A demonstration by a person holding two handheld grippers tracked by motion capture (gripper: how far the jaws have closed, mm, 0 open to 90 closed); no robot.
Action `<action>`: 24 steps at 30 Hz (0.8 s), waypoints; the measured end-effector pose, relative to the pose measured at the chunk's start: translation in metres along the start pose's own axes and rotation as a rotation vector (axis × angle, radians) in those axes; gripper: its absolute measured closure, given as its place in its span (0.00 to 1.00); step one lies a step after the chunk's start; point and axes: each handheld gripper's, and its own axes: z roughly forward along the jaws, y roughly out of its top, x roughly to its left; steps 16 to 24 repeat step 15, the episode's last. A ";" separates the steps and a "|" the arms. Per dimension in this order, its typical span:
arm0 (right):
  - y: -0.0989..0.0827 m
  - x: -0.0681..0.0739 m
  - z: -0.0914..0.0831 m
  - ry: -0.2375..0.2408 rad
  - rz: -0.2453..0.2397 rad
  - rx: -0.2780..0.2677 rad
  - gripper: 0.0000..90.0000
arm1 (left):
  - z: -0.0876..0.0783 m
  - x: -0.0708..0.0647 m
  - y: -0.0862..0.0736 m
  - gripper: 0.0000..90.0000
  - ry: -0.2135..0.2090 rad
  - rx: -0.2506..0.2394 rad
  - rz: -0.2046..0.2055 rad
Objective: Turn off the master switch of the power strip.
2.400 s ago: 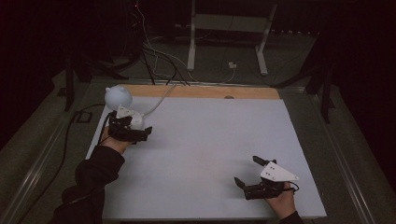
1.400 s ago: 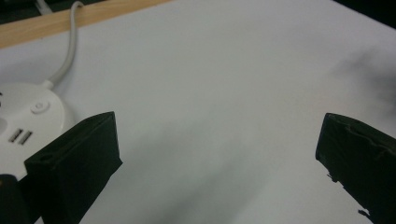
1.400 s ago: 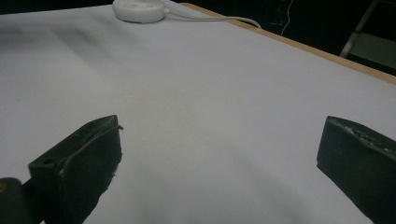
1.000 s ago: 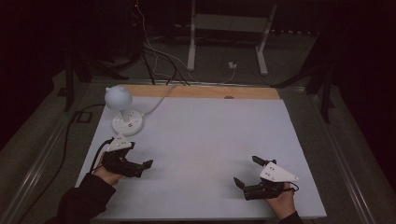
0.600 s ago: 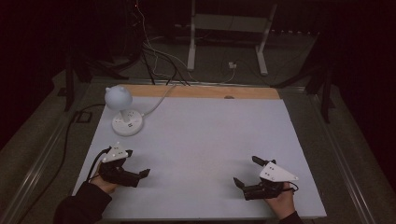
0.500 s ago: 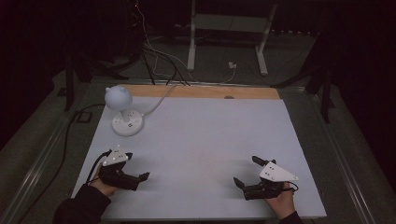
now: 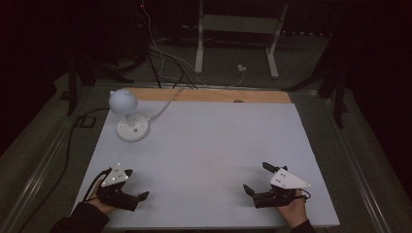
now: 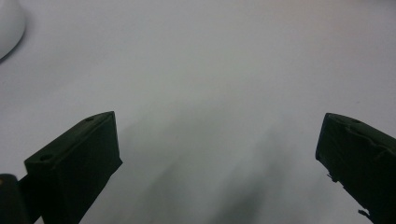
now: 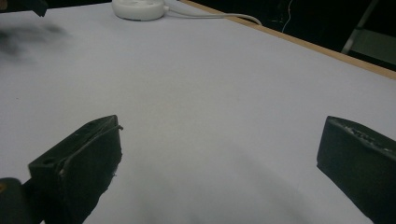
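Observation:
A white desk lamp [image 7: 123, 103] with a round head stands on its round base [image 7: 132, 130] at the table's back left. My left gripper [image 7: 136, 184] rests low at the front left of the white table [image 7: 209, 145], held in a hand, well short of the lamp. In the left gripper view its jaws stand wide apart over bare table, so the left gripper [image 8: 217, 126] is open and holds nothing. My right gripper [image 7: 256, 177] lies at the front right. It is also open, and the right gripper [image 9: 219, 130] has nothing between its jaws.
The lamp's white cable [image 7: 165, 102] runs off the back edge past a wooden strip [image 7: 209, 95]. Dark floor with cables and a metal stand [image 7: 236, 29] lies beyond. In the right gripper view the lamp base [image 9: 137, 8] sits far ahead, with the left gripper [image 9: 23, 5] at the top left.
My left gripper has drawn back from beside the lamp base to the front left of the table. The right gripper has stayed in place.

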 end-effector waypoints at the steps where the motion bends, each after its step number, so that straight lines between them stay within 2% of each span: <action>1: 0.000 0.000 0.000 0.000 0.000 0.000 0.00 | 0.000 0.001 -0.001 0.00 0.002 0.001 -0.005; 3: 0.000 0.000 -0.001 -0.001 0.000 0.001 0.00 | -0.001 0.003 -0.004 0.00 0.000 -0.008 -0.004; 7: 0.000 0.000 0.000 0.000 0.002 0.001 0.00 | -0.001 0.007 -0.006 0.00 0.011 -0.008 -0.033; 14: 0.000 0.000 0.000 0.005 -0.003 0.004 0.00 | 0.002 0.004 -0.005 0.00 0.004 -0.010 0.008; 24: 0.000 0.000 0.000 0.005 -0.004 0.005 0.00 | 0.002 0.004 -0.005 0.00 0.004 -0.009 0.010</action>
